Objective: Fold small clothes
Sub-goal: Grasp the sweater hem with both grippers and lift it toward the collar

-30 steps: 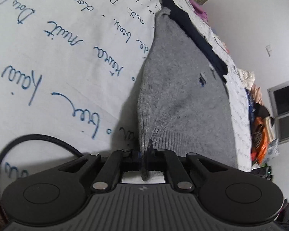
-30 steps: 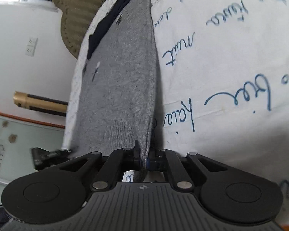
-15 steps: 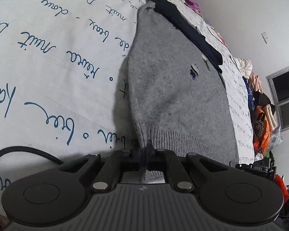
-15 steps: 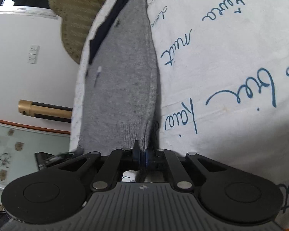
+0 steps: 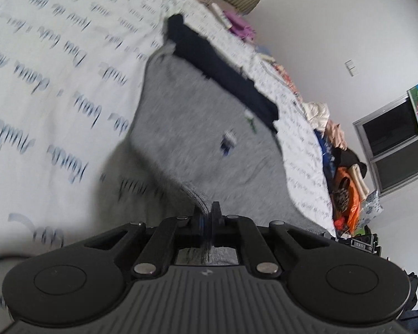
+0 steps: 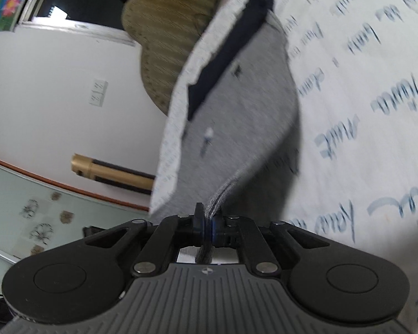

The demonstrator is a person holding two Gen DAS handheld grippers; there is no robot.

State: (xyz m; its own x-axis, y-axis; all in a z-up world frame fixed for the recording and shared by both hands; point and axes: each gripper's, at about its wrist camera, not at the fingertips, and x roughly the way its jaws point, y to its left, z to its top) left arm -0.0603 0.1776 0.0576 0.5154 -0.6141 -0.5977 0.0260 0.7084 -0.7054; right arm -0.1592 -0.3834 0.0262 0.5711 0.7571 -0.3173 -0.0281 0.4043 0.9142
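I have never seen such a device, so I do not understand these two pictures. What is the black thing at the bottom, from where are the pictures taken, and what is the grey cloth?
There is no robot here. A person holds one two-finger gripper in each hand, and a wide-angle camera on each gripper looks forward along its fingers. The black shape at the bottom of each picture is the gripper itself.

One picture comes from the left gripper, the other from the right gripper. Both are shut on the ribbed edge of the same grey knitted garment, which they lift from a white sheet with blue handwriting. A dark navy garment lies along the grey one's far side. Beyond it, a heap of mixed clothes is visible, blurred.
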